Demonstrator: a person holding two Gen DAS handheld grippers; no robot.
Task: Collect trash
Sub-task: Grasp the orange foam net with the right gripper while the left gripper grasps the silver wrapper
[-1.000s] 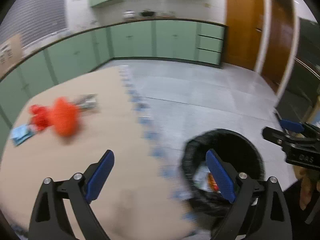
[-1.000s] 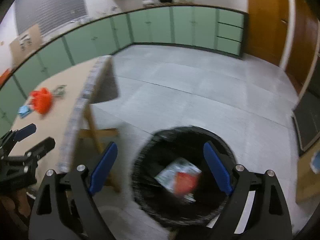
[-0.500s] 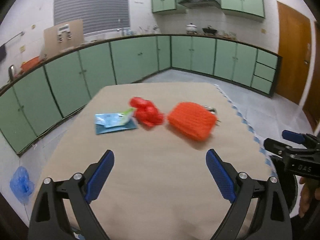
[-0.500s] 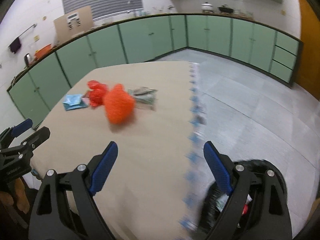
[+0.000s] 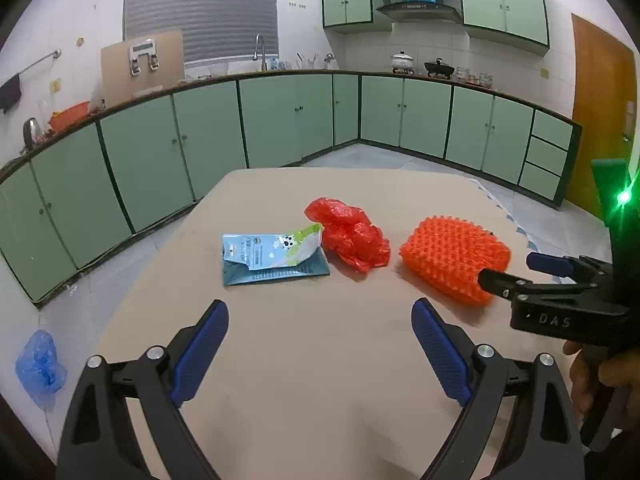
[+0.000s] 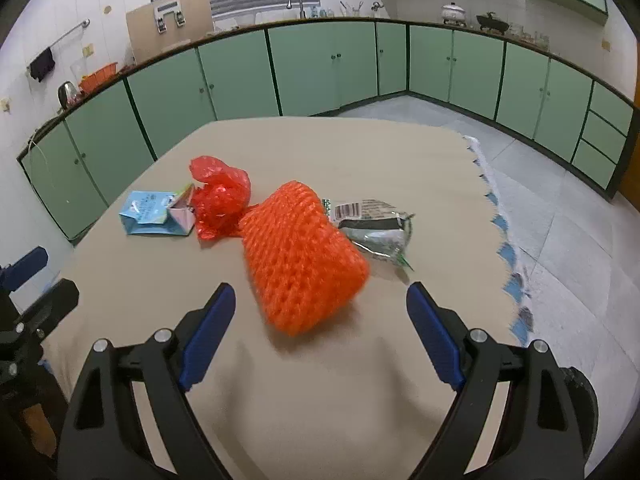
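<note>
On the tan table (image 5: 320, 380) lie a light blue pouch (image 5: 272, 256), a crumpled red plastic bag (image 5: 348, 234) and an orange foam net (image 5: 454, 258). In the right wrist view the orange net (image 6: 300, 260) lies just ahead of my open, empty right gripper (image 6: 320, 340), with the red bag (image 6: 220, 200), the blue pouch (image 6: 154, 214) and a silver-green wrapper (image 6: 374, 226) around it. My left gripper (image 5: 320, 354) is open and empty, short of the pouch. The right gripper also shows in the left wrist view (image 5: 532, 276), beside the net.
Green cabinets (image 5: 280, 124) run along the far walls. A blue plastic bag (image 5: 40, 364) lies on the floor left of the table. The black bin's rim (image 6: 580, 392) shows at the right table edge. The table's right edge has a blue-patterned border (image 6: 508, 256).
Both grippers have swung from over the black bin back to the table and come closer to the trash. Both stay open and empty.
</note>
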